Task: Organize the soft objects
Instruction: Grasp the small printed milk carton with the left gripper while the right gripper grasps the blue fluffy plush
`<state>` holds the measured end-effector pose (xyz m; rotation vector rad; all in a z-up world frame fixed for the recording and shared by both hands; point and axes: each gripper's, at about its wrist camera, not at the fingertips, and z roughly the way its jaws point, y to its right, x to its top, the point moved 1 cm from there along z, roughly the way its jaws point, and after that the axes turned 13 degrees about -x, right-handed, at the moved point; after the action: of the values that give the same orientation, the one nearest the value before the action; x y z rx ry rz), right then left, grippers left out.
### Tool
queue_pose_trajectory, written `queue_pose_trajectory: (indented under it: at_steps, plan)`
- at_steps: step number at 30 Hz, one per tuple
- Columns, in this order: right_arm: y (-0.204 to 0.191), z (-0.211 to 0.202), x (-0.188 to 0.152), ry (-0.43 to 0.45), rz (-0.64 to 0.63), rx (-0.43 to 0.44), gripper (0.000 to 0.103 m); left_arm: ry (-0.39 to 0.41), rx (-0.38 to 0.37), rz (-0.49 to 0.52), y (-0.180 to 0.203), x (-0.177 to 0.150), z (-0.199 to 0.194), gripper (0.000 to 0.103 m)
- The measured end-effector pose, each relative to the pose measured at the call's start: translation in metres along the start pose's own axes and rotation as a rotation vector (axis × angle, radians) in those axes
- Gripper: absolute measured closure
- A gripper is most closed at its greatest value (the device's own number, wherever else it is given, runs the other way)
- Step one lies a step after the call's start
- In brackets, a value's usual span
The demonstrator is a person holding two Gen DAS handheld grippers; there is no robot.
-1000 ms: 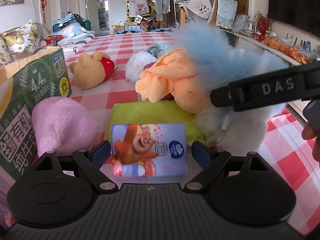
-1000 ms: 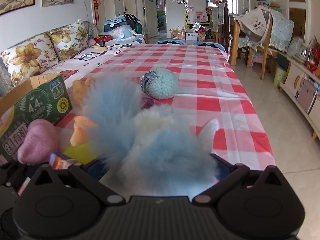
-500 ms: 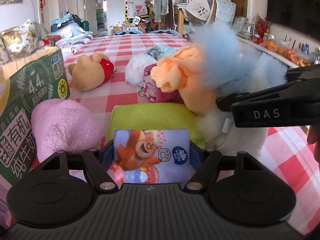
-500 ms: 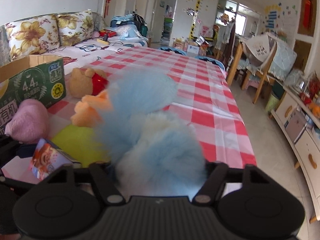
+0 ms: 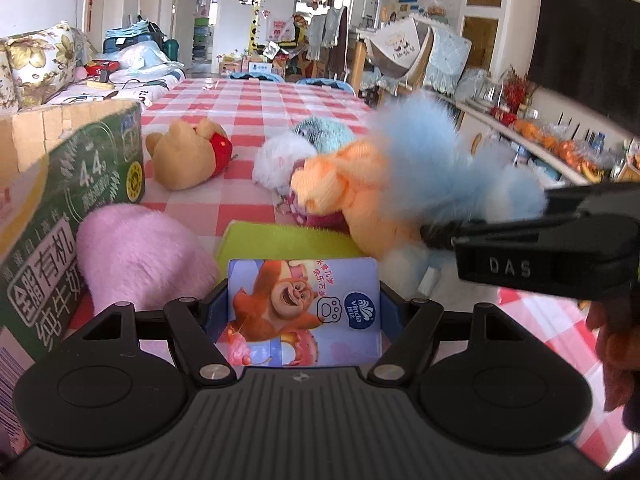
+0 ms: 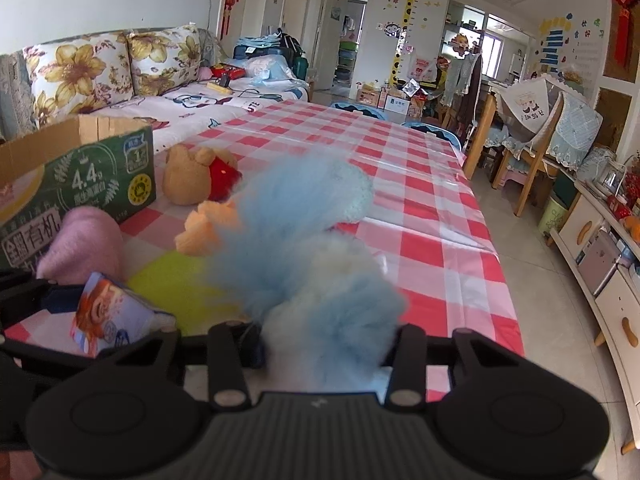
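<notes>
My left gripper (image 5: 303,312) is shut on a tissue pack (image 5: 303,312) printed with a cartoon bear, held above the table; the pack also shows in the right wrist view (image 6: 108,322). My right gripper (image 6: 324,344) is shut on a fluffy blue and white plush (image 6: 316,256), lifted off the table; it shows in the left wrist view (image 5: 444,168) with the right gripper (image 5: 440,236) coming in from the right. On the red checked table lie a pink plush (image 5: 140,256), a green cloth (image 5: 288,236), an orange plush (image 5: 352,188) and a bear plush (image 5: 188,156).
An open green cardboard box (image 5: 60,184) stands at the left table edge, also in the right wrist view (image 6: 76,172). A white furry ball (image 5: 276,160) and a teal knitted ball (image 5: 324,136) lie behind the orange plush. A sofa (image 6: 100,76) is at left, chairs (image 6: 520,160) at right.
My left gripper has closed on the tissue pack and lifted it. My right gripper has risen with the blue plush. Both views have tilted up.
</notes>
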<state>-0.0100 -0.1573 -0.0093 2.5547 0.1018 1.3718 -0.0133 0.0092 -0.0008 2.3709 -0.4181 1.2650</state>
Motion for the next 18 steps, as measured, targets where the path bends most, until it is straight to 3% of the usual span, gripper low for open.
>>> queue_pose_trajectory:
  at_steps: [10, 18]
  plan:
    - [0.006, -0.027, 0.012, 0.062, 0.077, -0.025, 0.062, 0.073, -0.048, -0.039, -0.009, 0.017, -0.019, 0.014]
    - [0.007, -0.043, 0.029, 0.094, 0.165, 0.025, 0.063, 0.139, -0.065, -0.057, -0.017, 0.031, -0.039, 0.014]
